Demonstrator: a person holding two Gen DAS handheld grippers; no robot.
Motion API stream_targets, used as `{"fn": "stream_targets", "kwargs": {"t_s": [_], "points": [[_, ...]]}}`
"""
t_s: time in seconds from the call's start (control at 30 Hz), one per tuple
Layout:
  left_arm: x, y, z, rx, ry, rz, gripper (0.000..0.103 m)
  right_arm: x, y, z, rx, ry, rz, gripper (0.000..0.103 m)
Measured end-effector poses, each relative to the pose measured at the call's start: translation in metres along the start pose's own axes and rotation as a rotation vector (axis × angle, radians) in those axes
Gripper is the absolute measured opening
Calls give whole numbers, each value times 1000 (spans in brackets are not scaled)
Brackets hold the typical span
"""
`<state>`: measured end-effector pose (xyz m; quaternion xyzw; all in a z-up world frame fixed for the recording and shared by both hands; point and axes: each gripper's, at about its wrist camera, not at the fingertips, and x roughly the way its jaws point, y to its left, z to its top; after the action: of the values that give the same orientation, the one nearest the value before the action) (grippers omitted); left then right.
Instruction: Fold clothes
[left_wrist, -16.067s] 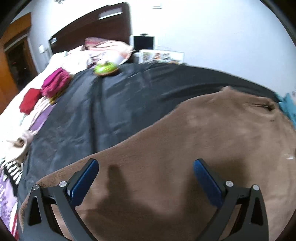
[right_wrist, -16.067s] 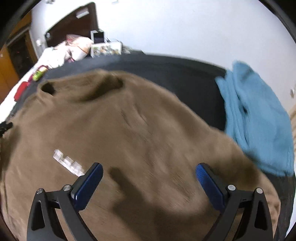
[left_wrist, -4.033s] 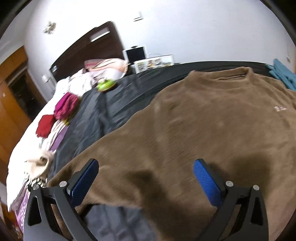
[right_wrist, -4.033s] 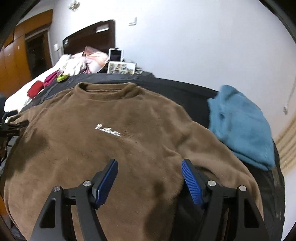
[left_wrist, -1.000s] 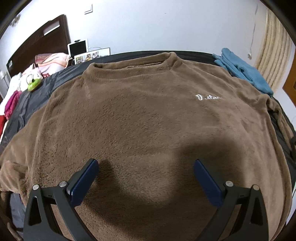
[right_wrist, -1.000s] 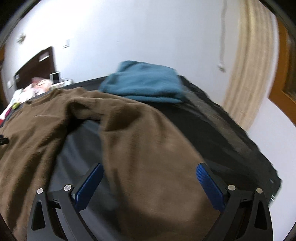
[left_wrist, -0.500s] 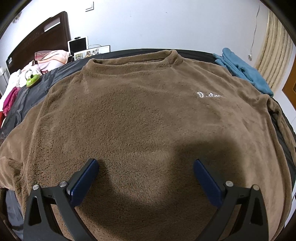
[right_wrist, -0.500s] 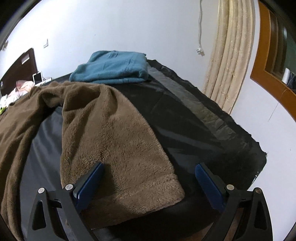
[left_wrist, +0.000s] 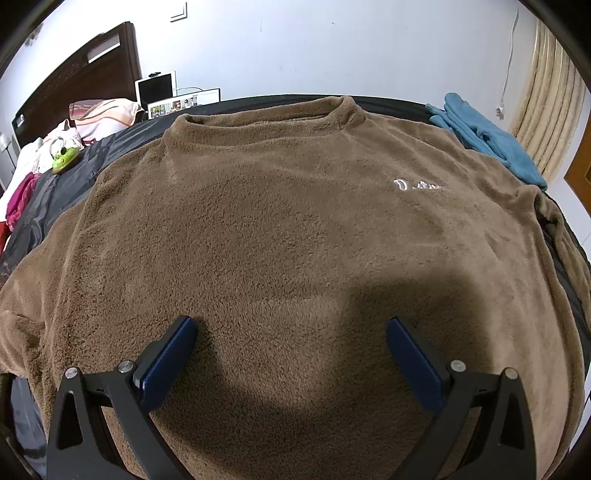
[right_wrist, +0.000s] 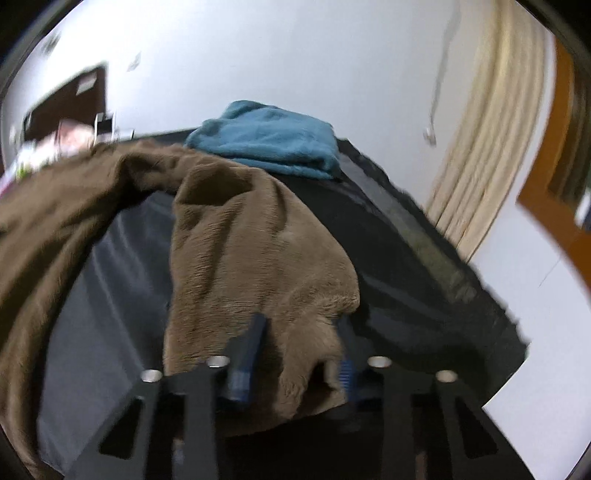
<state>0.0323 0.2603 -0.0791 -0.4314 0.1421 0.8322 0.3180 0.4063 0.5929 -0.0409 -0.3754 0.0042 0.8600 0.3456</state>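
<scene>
A brown fleece sweater (left_wrist: 280, 221) lies spread front-up on the black bed cover (left_wrist: 66, 177), collar toward the far wall, white lettering on its chest. My left gripper (left_wrist: 291, 354) hovers open low over the sweater's lower middle, nothing between its blue pads. In the right wrist view the sweater's right sleeve (right_wrist: 251, 251) runs toward me across the black cover (right_wrist: 406, 251). My right gripper (right_wrist: 301, 354) is shut on the sleeve's cuff end, fleece bunched between the pads.
A folded blue garment (right_wrist: 273, 136) lies at the bed's far right corner, also seen as the blue garment (left_wrist: 487, 140). Pillows, a green toy (left_wrist: 64, 157), red and pink clothes sit at the left headboard side. Curtains (right_wrist: 491, 140) and a wooden door frame stand right of the bed edge.
My right gripper went from open over the sleeve cuff to shut on it, and the cuff is bunched up. The left gripper stays open over the sweater body, hardly moved.
</scene>
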Motion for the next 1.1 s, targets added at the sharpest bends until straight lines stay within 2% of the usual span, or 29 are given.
{"fn": "stream_targets", "kwargs": {"t_s": [0.1,0.4,0.7,1.1], "points": [[0,0,0,0,1,-1,103,-7,18,3,-71,-34,-45,19],[1,-1,-1,1,1,1,103,-28,26,14,-92,-114,-88,17],[0,0,-1,1,-3,2,103,-47,47,37,-125,-204,-59,15],[-4,5,-2,-21,-22,-23,103,-70,83,98,-37,-301,283,14]]}}
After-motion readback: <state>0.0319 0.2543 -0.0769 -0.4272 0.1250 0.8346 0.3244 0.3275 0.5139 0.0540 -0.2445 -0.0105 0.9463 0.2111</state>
